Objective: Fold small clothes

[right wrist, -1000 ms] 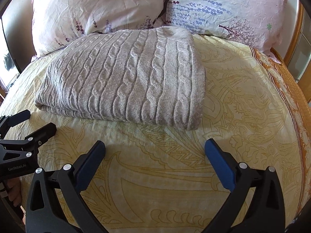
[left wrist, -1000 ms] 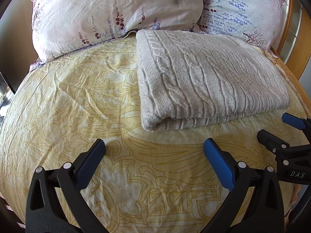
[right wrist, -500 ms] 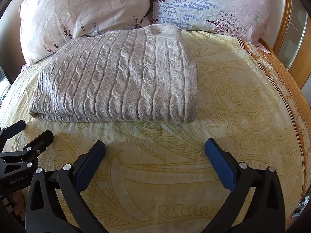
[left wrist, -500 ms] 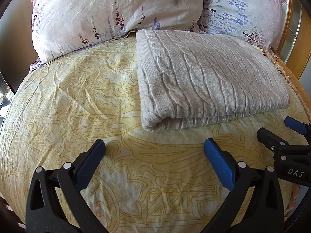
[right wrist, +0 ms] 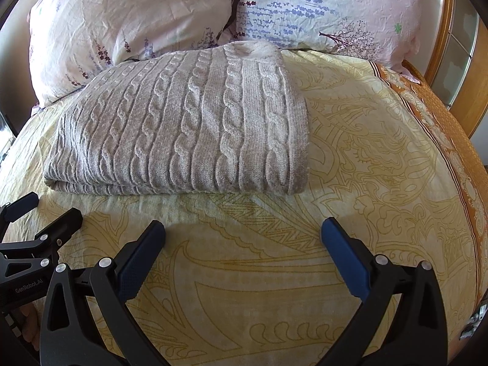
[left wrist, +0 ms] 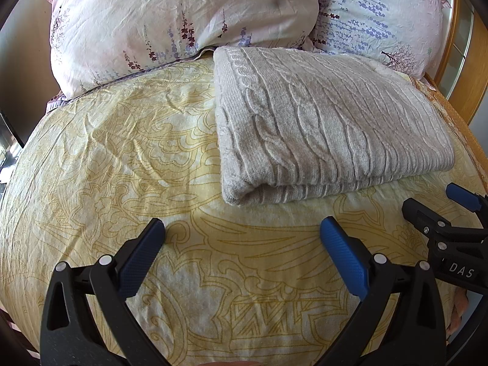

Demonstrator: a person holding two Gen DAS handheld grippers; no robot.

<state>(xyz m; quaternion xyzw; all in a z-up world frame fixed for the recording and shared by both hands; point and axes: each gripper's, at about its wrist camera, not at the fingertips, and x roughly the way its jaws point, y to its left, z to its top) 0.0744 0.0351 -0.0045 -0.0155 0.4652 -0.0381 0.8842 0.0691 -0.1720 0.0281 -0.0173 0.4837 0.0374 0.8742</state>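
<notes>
The right hand-held gripper (right wrist: 242,238) has swung slightly since 1 second ago, so the sweater (right wrist: 183,122) now sits squarer and further left in its view; the left hand-held gripper (left wrist: 242,238) has barely shifted. Both are spread wide and hold nothing, hovering just short of the sweater's near edge. That suggests the fold is finished or nearly so. The sweater lies on the bed (left wrist: 106,152) as a thick, neat rectangle of grey cable knit, soft and ribbed, with stacked layers showing along its near edge. Behind it lean 2 crinkled floral pillows (right wrist: 128,21). The bedsheet is yellow, patterned and lightly creased.
</notes>
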